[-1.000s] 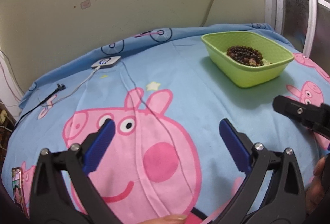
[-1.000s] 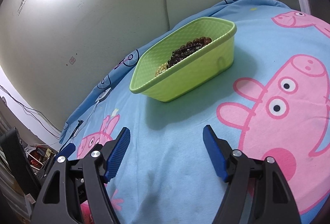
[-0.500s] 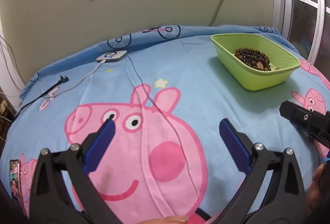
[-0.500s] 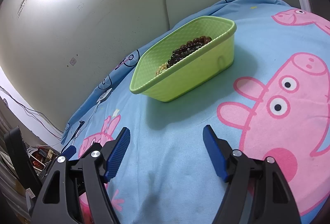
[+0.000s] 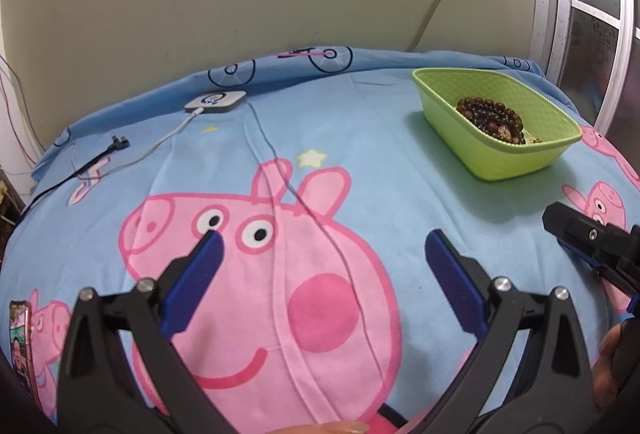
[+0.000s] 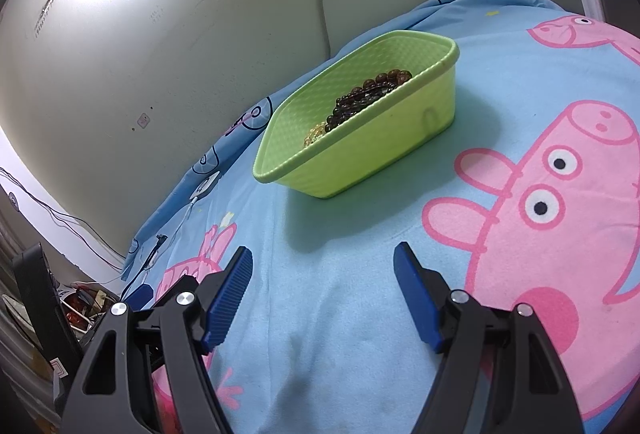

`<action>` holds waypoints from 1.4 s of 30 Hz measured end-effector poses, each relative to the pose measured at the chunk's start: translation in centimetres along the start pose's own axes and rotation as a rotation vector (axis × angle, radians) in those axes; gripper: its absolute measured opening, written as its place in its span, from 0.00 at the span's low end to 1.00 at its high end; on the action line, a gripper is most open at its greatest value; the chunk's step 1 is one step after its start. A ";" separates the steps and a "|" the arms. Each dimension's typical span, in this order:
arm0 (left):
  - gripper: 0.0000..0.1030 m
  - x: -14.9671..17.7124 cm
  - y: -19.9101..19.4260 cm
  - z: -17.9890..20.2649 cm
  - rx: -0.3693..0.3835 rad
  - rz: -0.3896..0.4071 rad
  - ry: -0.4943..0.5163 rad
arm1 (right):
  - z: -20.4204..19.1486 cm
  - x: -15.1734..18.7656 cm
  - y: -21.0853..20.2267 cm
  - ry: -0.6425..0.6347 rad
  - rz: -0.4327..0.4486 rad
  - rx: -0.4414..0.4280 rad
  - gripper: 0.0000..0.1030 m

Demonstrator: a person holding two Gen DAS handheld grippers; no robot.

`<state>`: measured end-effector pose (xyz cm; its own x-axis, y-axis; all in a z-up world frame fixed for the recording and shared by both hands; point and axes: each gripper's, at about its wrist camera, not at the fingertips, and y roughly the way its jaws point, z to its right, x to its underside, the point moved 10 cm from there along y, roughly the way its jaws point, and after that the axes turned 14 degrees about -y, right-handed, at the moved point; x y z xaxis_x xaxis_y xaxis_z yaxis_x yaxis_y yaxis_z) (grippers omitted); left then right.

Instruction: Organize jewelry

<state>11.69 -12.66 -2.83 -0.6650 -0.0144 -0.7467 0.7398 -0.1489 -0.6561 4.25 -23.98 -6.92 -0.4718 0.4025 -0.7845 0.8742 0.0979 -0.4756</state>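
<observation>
A lime green plastic basket [image 5: 516,162] stands on the blue cartoon-pig bedsheet at the right; it also shows in the right wrist view [image 6: 372,162]. Dark brown bead bracelets [image 5: 490,112] lie inside it, with a yellowish beaded piece [image 6: 314,132] beside them. My left gripper [image 5: 322,254] is open and empty above the pig's face, well left of the basket. My right gripper [image 6: 322,266] is open and empty, a short way in front of the basket; one finger [image 5: 576,234] shows at the right edge of the left wrist view.
A small white charger box [image 5: 215,101] with a white cable lies near the bed's far edge, a black cable [image 5: 100,162] to its left. A thin cord [image 5: 304,202] crosses the sheet. A phone [image 5: 22,338] lies at the near left. The wall stands behind.
The left wrist view has tilted up and pulled back slightly, so the basket sits lower and further right. The right gripper has barely moved. Both stay open.
</observation>
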 end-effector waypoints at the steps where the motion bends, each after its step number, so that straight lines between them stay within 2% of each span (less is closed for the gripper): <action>1: 0.94 0.0 0.0 0.0 0.000 0.000 -0.002 | 0.0 0.0 0.0 0.000 0.000 0.000 0.52; 13: 0.94 -0.3 -0.2 -0.4 0.009 -0.001 -0.039 | 0.0 0.0 0.0 0.000 0.000 0.000 0.52; 42: 0.94 0.0 0.7 -1.1 -0.004 -0.045 -0.040 | -0.9 0.0 0.6 -0.016 -0.008 -0.013 0.53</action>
<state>12.32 -11.65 -3.45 -0.7010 -0.0474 -0.7116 0.7096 -0.1465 -0.6892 4.87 -23.15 -6.85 -0.4803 0.3875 -0.7869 0.8719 0.1129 -0.4766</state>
